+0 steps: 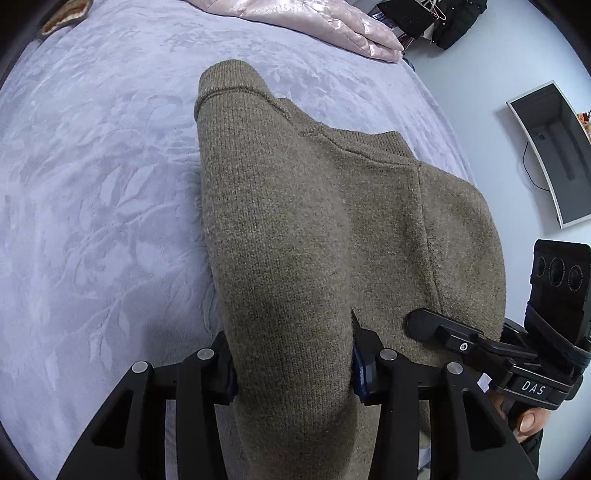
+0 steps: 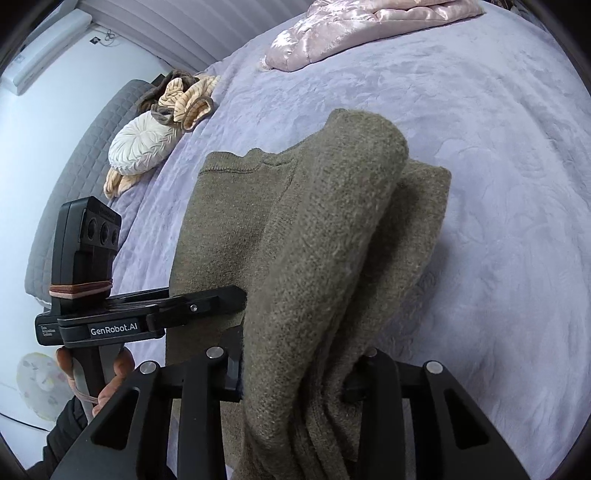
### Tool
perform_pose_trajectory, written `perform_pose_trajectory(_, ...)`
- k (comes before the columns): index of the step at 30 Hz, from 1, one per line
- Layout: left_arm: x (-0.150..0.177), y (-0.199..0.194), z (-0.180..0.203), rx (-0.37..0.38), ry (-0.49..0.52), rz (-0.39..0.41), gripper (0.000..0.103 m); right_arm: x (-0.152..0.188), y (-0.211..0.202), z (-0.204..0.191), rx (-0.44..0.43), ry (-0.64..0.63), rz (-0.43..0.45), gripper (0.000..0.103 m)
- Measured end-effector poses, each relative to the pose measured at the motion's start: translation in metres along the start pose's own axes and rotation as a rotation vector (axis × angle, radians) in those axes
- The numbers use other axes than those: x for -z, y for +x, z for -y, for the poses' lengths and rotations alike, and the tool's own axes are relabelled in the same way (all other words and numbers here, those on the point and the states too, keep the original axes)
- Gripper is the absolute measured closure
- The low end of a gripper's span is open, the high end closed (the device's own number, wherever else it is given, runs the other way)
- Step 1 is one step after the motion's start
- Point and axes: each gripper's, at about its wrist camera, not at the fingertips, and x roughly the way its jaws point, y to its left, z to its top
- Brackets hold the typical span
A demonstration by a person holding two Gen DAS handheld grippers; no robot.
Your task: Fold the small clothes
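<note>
The sweater [image 1: 332,229], an olive-brown knit, fills the middle of both my views and is caught in both my jaws at the bottom centre of each frame. My left jaws [image 1: 293,363] are clamped on a thick roll of the knit, blue pads pressing it from either side. My right jaws [image 2: 295,376] are clamped on several bunched layers of the same sweater, which spill down between the black fingers and out of the bottom of the frame.

In the left view my right gripper also shows at lower right, its black finger lying against the knit, with a thumb [image 1: 532,421] of the hand that carries it just below. In the right view my left gripper appears at lower left, its finger touching the sweater's edge, and the hand [image 2: 110,373] holding its handle sits under it.

Beyond my jaws the sweater runs up the frame with its far part lying on the bed [image 1: 92,184], which is covered in a lavender leaf-embossed blanket. The ribbed neckline [image 1: 354,144] shows near the garment's far end.

Farther back, a pink quilted cover [image 2: 354,33] lies at the top of the frame, well apart from the sweater. At upper left in the right view rest a round white cushion [image 2: 142,146] and a cream and brown bundle of cloth [image 2: 184,96] just above it
</note>
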Motion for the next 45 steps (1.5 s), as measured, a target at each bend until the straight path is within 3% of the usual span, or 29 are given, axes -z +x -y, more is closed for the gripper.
perform_pose_trajectory(13, 0.060, -0.061, 0.011, -0.061, 0.065, 0.006, 0.057, 0.044, -0.031, -0.051, -0.013, -0.019, -0.030, 0.067)
perform_pose_trajectory(28, 0.130, -0.083, -0.002, -0.107, 0.058, -0.009, 0.057, 0.104, -0.030, -0.094, 0.009, -0.044, -0.100, 0.067)
perform_pose_trajectory(38, 0.176, -0.082, -0.006, -0.197, 0.053, 0.000, 0.057, 0.132, -0.019, -0.103, -0.009, -0.047, -0.129, 0.067)
perform_pose_trajectory(45, 0.194, -0.080, -0.014, -0.197, 0.038, -0.013, 0.057, 0.152, -0.008, -0.103, -0.021, -0.030, -0.151, 0.067)
